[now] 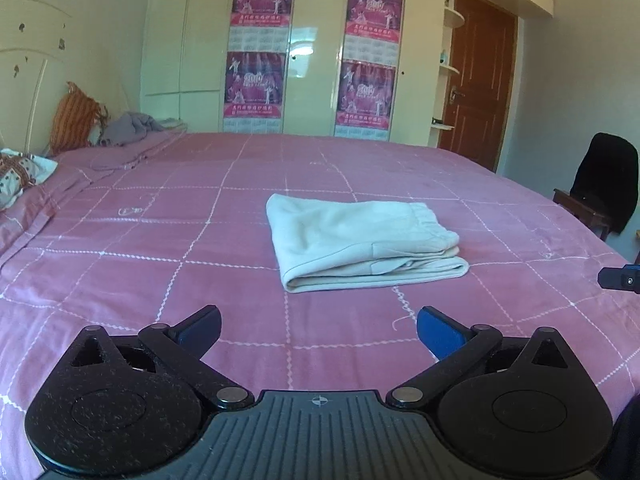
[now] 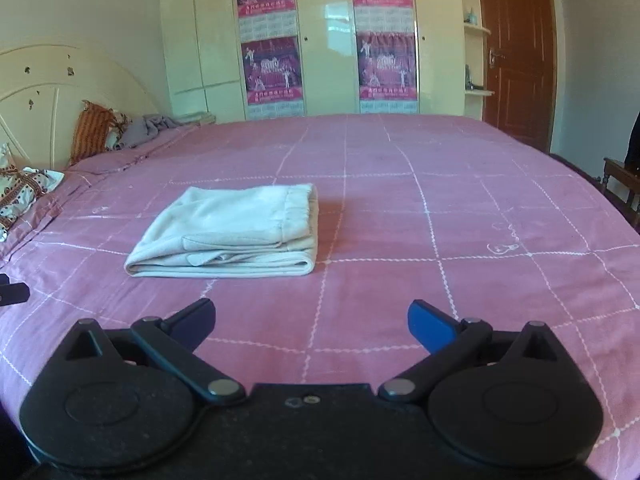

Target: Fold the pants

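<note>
Pale cream pants (image 1: 360, 244) lie folded into a compact rectangle on the pink checked bedspread (image 1: 160, 260); in the right wrist view the same folded pants (image 2: 232, 232) sit left of centre. My left gripper (image 1: 319, 330) hovers over the bed in front of the pants, open and wide, with nothing between its fingers. My right gripper (image 2: 310, 324) is likewise open and empty, pulled back from the pants. A tip of the right gripper (image 1: 620, 278) shows at the right edge of the left wrist view, and a tip of the left gripper (image 2: 12, 292) at the left edge of the right wrist view.
Pillows (image 1: 76, 120) and a grey garment (image 1: 132, 126) lie by the cream headboard (image 2: 60, 96) at the left. A cream wardrobe with pink posters (image 1: 256, 48) stands behind the bed, a brown door (image 1: 476, 80) beside it. A dark chair with black clothing (image 1: 604, 184) stands at the right.
</note>
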`<action>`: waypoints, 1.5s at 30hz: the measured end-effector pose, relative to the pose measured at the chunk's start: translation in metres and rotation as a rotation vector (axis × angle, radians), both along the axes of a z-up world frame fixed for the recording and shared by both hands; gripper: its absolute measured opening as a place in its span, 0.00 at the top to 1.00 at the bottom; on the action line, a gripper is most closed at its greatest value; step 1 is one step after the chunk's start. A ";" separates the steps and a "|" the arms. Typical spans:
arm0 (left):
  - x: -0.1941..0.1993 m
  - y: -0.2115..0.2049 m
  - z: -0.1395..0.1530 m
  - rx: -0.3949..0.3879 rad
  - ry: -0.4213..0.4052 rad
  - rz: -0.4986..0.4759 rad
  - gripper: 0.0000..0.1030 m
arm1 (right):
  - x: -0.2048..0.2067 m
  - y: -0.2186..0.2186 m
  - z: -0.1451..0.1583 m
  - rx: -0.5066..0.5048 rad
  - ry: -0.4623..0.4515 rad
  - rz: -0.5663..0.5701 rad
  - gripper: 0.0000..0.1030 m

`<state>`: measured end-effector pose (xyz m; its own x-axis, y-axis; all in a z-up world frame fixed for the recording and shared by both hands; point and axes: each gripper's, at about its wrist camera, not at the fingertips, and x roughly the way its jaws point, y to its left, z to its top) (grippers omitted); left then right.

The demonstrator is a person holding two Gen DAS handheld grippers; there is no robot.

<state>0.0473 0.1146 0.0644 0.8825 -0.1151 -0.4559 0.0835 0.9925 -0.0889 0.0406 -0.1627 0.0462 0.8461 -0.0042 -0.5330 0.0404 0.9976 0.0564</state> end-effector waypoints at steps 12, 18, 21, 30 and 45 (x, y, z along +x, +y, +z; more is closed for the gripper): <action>-0.078 -0.026 -0.006 -0.039 -0.031 -0.013 0.00 | -0.100 0.042 -0.013 0.027 -0.110 -0.095 0.00; -0.083 -0.030 -0.006 -0.038 -0.059 -0.025 0.00 | -0.098 0.045 -0.012 0.008 -0.133 -0.107 0.00; -0.084 -0.031 -0.007 -0.044 -0.058 -0.028 0.00 | -0.102 0.050 -0.012 -0.001 -0.139 -0.097 0.00; -0.087 -0.033 -0.006 -0.052 -0.067 -0.035 0.00 | -0.108 0.058 -0.008 -0.001 -0.163 -0.085 0.00; -0.092 -0.036 -0.004 -0.050 -0.074 -0.048 0.00 | -0.113 0.062 -0.003 -0.012 -0.166 -0.087 0.00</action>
